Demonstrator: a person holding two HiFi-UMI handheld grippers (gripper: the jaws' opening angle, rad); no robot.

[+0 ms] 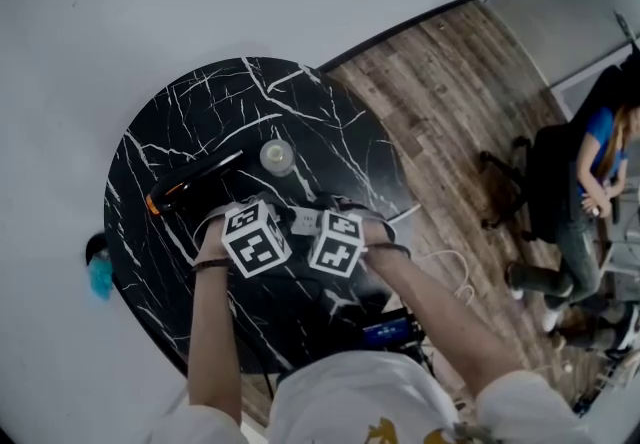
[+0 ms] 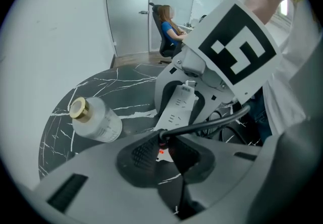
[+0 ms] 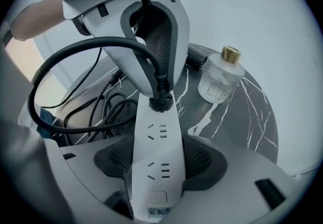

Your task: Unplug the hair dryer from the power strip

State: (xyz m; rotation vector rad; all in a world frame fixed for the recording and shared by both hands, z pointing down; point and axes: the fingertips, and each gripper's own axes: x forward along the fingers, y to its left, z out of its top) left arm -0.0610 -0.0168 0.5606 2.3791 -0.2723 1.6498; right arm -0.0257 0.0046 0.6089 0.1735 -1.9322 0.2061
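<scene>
The power strip (image 3: 155,140), lying towards the near edge of the table (image 1: 170,132), is clamped between the pads of the right gripper (image 3: 157,165). The left gripper (image 2: 166,150) is closed on the black plug (image 3: 160,101), seated in the end socket. A straight pull away from the strip is called for next. The hair dryer is hardly made out: perhaps it is the dark body (image 1: 195,182) by the left edge.

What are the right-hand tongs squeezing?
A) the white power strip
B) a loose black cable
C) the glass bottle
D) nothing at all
A: in the right gripper view, the power strip sits pinched between the pads of the right tongs, while the bottle stands well apart.
</scene>
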